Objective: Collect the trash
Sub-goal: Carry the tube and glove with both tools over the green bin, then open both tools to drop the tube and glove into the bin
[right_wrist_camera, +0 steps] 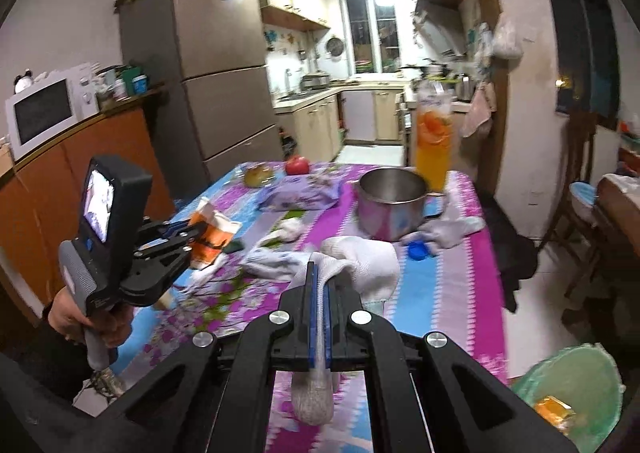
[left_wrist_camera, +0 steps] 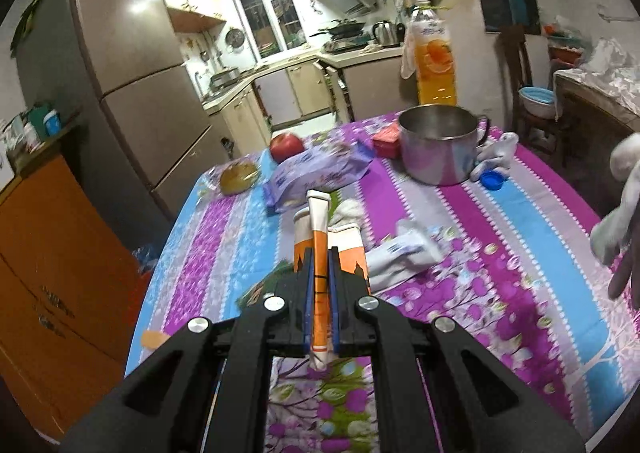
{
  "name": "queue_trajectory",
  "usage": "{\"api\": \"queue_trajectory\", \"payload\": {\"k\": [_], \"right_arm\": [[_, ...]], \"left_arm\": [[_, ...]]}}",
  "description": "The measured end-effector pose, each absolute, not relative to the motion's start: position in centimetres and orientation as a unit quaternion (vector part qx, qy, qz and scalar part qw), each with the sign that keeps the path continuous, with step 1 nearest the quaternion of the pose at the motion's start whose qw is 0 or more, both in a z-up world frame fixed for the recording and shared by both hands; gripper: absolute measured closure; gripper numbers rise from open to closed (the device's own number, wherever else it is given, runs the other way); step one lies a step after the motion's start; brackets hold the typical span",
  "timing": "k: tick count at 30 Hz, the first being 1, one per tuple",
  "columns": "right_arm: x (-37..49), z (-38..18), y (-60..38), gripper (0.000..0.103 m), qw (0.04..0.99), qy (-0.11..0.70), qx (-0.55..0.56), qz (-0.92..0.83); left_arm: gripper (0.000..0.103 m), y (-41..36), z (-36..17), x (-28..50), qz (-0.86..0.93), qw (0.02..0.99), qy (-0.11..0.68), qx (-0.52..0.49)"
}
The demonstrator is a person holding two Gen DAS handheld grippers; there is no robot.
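My left gripper (left_wrist_camera: 319,261) is shut on an orange and white empty packet (left_wrist_camera: 319,237), held above the table; the gripper also shows in the right wrist view (right_wrist_camera: 192,239) with the packet (right_wrist_camera: 212,235). My right gripper (right_wrist_camera: 319,273) is shut on a white sock (right_wrist_camera: 360,259), whose toe hangs below the jaws. A green bin (right_wrist_camera: 576,393) with an orange wrapper (right_wrist_camera: 554,411) inside sits on the floor at lower right. A crumpled white wrapper (left_wrist_camera: 404,253) and a blue bottle cap (left_wrist_camera: 492,179) lie on the floral tablecloth (left_wrist_camera: 500,273).
On the table stand a steel pot (left_wrist_camera: 438,145), an orange juice bottle (left_wrist_camera: 434,53), a purple snack pack (left_wrist_camera: 316,175), an apple (left_wrist_camera: 286,147), a bread roll (left_wrist_camera: 239,177) and a second sock (right_wrist_camera: 452,231). A fridge (left_wrist_camera: 132,65) and orange cabinet (left_wrist_camera: 48,273) stand at left.
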State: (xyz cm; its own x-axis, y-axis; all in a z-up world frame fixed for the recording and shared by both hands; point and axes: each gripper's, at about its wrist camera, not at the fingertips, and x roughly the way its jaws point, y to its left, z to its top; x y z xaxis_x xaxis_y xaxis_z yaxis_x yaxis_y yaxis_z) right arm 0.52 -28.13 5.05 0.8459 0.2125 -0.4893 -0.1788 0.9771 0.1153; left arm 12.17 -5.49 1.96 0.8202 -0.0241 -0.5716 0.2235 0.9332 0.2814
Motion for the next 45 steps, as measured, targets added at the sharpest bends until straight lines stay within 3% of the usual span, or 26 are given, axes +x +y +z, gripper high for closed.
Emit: {"api": "queue_trajectory", "payload": {"k": [16, 30, 45], "right_arm": [[-2.3, 7.8, -43.8, 0.1, 0.958, 0.274, 0.049, -0.07], [-6.9, 5.1, -55.1, 0.1, 0.922, 0.324, 0.089, -0.194], [-10.6, 1.0, -60.4, 0.1, 0.873, 0.401, 0.135, -0.244]], "left_arm": [[0.098, -23.4, 3.0, 11.3, -0.203, 0.915, 0.255, 0.239], [0.098, -39.0, 0.3, 8.0, -0.366, 0.837, 0.283, 0.291], [0.098, -48.0, -2.5, 3.1, -0.503, 0.732, 0.322, 0.328]]}}
